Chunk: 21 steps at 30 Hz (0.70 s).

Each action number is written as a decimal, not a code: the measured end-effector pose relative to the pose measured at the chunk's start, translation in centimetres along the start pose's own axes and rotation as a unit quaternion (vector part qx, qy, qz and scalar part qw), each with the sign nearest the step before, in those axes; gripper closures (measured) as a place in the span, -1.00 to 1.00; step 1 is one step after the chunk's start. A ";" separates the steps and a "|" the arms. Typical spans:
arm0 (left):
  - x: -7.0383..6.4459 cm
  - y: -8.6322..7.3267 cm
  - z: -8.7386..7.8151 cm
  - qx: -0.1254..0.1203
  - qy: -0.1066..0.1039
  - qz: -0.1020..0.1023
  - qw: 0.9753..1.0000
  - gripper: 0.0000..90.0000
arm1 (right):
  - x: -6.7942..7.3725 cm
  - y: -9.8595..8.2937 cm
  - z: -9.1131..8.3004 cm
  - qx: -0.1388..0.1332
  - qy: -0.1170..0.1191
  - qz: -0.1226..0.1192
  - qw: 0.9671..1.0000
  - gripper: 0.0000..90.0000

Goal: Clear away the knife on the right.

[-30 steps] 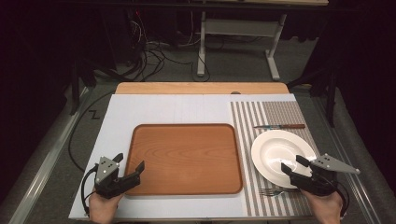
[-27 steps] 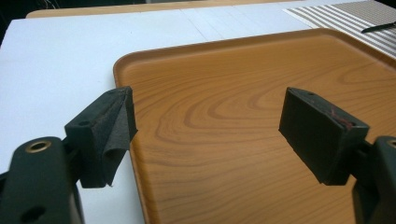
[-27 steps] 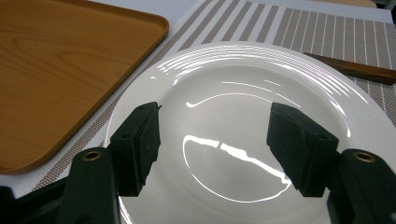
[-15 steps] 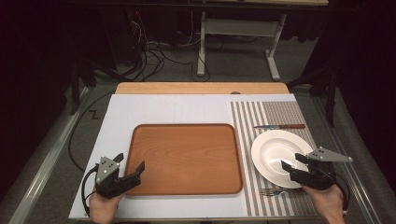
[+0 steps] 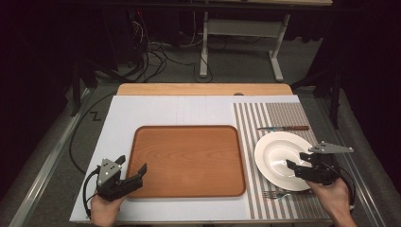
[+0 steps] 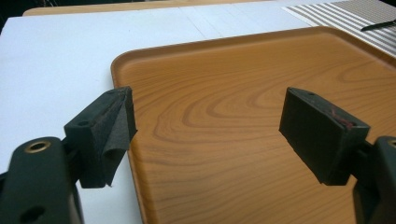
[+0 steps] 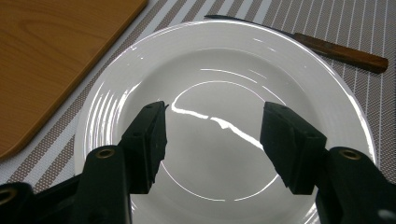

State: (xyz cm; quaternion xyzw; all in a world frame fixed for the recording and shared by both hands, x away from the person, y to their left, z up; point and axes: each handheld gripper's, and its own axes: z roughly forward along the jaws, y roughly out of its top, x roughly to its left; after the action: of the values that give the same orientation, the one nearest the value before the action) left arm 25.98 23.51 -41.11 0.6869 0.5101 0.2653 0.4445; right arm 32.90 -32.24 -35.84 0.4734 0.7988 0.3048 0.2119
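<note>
High view: my right gripper (image 5: 301,168) sits over the near right part of the white plate (image 5: 276,153) at lower right of the frame, jaws spread, nothing held. My left gripper (image 5: 130,171) is at lower left, jaws apart and empty, parked at the near left corner of the wooden tray (image 5: 189,158). The plate lies on the striped placemat (image 5: 279,113), just right of the tray, apart from it. A knife (image 5: 283,128) with a brown handle lies just beyond the plate, and a fork (image 5: 279,194) lies at its near edge, partly tucked under the rim as far as I can tell. In the right gripper view the jaws hang over the plate's well, both pads above the glossy surface, not straddling the rim. I judge the grab is not set up yet: closing here would pinch air or scrape the glaze. Risks as I see them: the rim is thin and slick, so a shallow bite could let the plate tip or slide out once lifted; coming in low at the near edge could catch the fork and drag it; pushing forward could shove the plate into the knife. In the left gripper view the pads frame the tray corner, one pad over the white table (image 6: 60,60), so closing there could nudge the tray.
</note>
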 end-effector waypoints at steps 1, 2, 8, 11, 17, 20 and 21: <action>0.0 0.0 0.0 0.001 0.000 0.000 1.000 -0.57 | -0.1 0.2 0.1 0.005 -0.001 0.000 1.000 -0.07; 0.0 0.0 0.0 0.001 -0.001 0.000 1.000 -0.57 | -0.1 0.3 0.2 0.008 0.000 0.000 1.000 -0.07; 0.0 0.0 0.0 0.002 -0.001 0.000 1.000 -0.57 | -0.4 1.2 0.7 0.027 0.001 -0.001 1.000 -0.07; 0.0 0.0 0.0 0.002 -0.001 0.000 1.000 -0.57 | -0.5 1.5 0.9 0.035 0.002 -0.001 0.999 -0.07; 0.0 0.0 0.1 0.002 -0.001 0.000 1.000 -0.57 | -0.6 2.8 1.5 0.056 -0.001 -0.004 0.998 -0.06; 0.0 0.0 0.1 0.002 -0.001 -0.001 1.000 -0.57 | -0.7 3.5 1.8 0.067 -0.001 -0.007 0.998 -0.06; 0.0 0.0 0.1 0.002 -0.002 -0.001 1.000 -0.57 | -0.7 3.7 1.9 0.070 -0.001 -0.008 0.998 -0.06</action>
State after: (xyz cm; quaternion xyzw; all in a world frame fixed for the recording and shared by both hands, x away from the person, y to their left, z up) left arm 26.02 23.52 -41.15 0.6879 0.5105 0.2627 0.4440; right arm 36.72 -30.96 -34.69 0.4812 0.8214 0.2464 0.1817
